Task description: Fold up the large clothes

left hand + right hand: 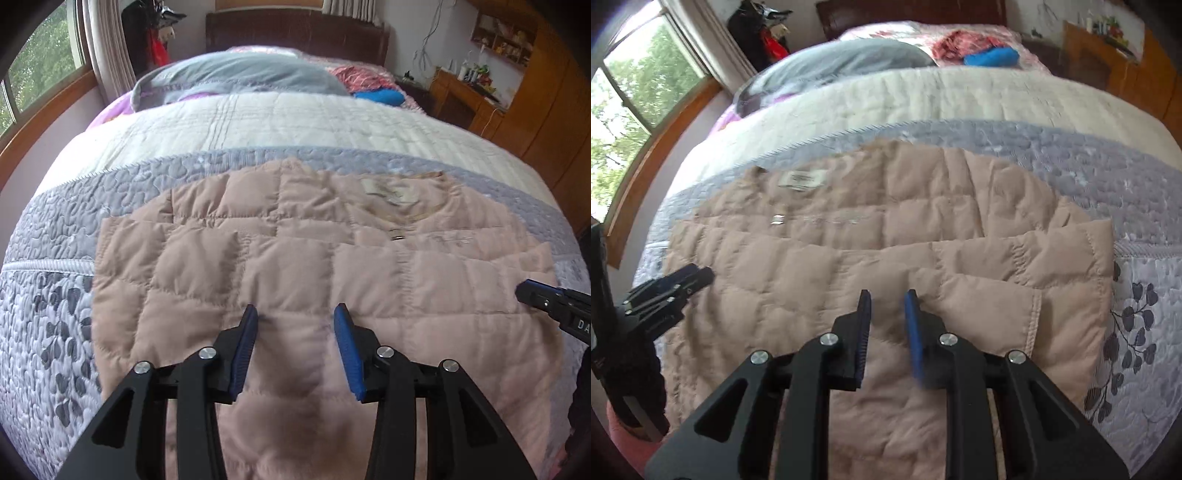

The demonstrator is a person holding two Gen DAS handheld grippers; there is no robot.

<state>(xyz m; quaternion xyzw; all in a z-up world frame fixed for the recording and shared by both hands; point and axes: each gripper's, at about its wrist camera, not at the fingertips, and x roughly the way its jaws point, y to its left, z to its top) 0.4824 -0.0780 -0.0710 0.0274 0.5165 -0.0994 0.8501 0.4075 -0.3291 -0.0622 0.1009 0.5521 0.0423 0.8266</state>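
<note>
Lying flat across the near end of the bed (280, 122), the jacket (295, 258) runs its long axis left to right, collar and label toward the far side, and both tongs hover over its near half. The left gripper (295, 314) has its jaws apart over the middle panels, nothing between them. The right gripper (888, 297) is also apart, more narrowly, over the right side, where a sleeve (1052, 266) already lies folded in over the body. By my reading the right one is nearer that folded edge, the left nearer the unfolded left side. Bare quilt (1108, 177) lies beyond the collar and to either side, so there is room to fold; the foot edge of the bed is out of view
</note>
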